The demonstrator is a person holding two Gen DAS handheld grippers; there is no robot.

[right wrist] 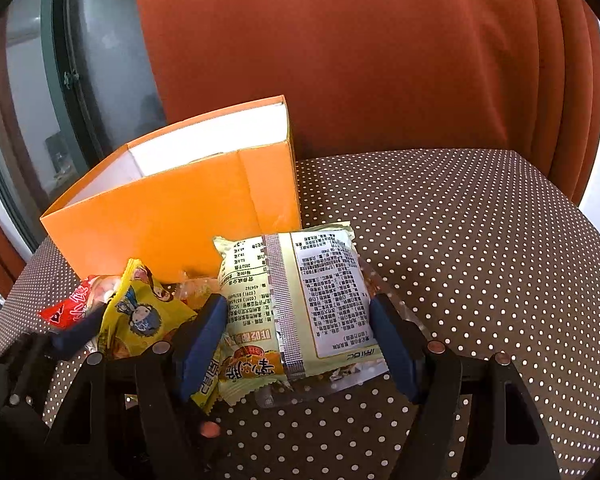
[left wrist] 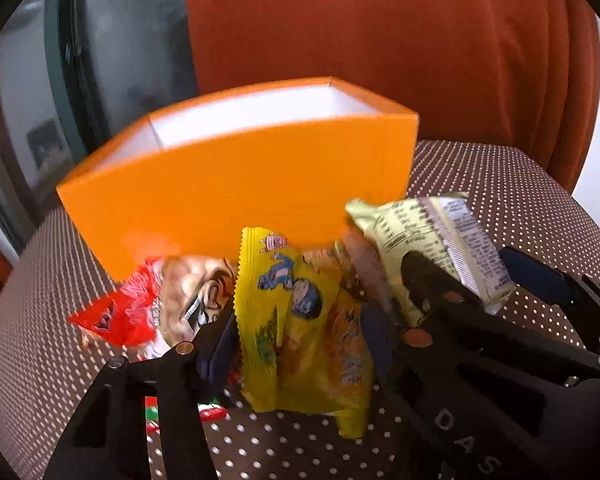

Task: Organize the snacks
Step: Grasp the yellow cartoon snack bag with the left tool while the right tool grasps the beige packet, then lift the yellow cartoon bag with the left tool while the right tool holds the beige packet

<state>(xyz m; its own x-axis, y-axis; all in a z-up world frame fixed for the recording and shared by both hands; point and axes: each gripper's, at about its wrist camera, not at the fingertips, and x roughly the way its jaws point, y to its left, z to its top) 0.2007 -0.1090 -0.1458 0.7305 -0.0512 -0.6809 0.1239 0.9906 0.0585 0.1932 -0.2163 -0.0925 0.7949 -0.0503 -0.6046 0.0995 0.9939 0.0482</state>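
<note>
An open orange box (left wrist: 240, 192) with a white inside stands on the dotted cloth, just behind a small heap of snack packets. My left gripper (left wrist: 300, 332) has its blue pads pressed on both sides of a yellow cartoon packet (left wrist: 300, 320), so it is shut on it. A red packet (left wrist: 116, 312) lies left of it. My right gripper (right wrist: 298, 332) is shut on a pale green packet (right wrist: 300, 300), printed back facing up. Under that one a yellow-orange packet (right wrist: 252, 368) pokes out. The orange box (right wrist: 172, 216) stands behind and to the left.
The brown cloth with white dots (right wrist: 480, 260) stretches bare to the right of the heap. A rust-orange curtain (right wrist: 360, 60) hangs behind the table. A dark-framed window (right wrist: 72, 80) is at the left. A small red and green wrapper (left wrist: 212, 412) lies below the left finger.
</note>
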